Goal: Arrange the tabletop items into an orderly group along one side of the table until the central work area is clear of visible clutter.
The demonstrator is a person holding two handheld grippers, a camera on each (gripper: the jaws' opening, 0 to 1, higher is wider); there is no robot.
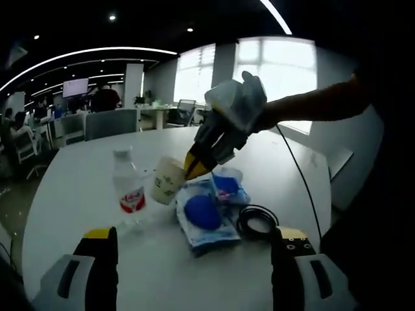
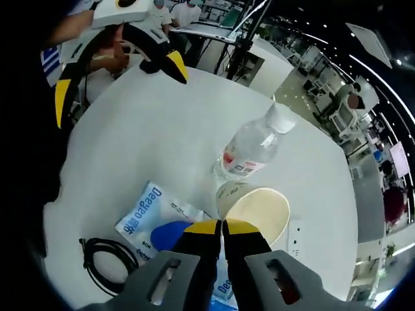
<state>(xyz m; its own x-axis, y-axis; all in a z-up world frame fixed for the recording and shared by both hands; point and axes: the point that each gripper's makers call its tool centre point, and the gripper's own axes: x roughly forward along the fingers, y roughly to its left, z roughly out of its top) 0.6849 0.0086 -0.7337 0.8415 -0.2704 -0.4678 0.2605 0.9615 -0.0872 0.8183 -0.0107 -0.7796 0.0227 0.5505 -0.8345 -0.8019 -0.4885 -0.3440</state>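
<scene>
We see a smooth, matt white table (image 2: 162,123) carrying everything. On it the water bottle (image 2: 254,148) is clear glossy plastic with a printed red-and-white label, and just beside the bottle the cup (image 2: 259,206) looks like matt cream paper. Near the cup, the blue-printed packets (image 1: 207,217) have a shiny, crinkled film, and beside them the black cable (image 1: 258,222) looks like smooth rubbery plastic.

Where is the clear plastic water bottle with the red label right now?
In the left gripper view the clear plastic water bottle with the red label stands upright on the round white table, just left of the cream paper cup pinched by the right gripper.
</scene>
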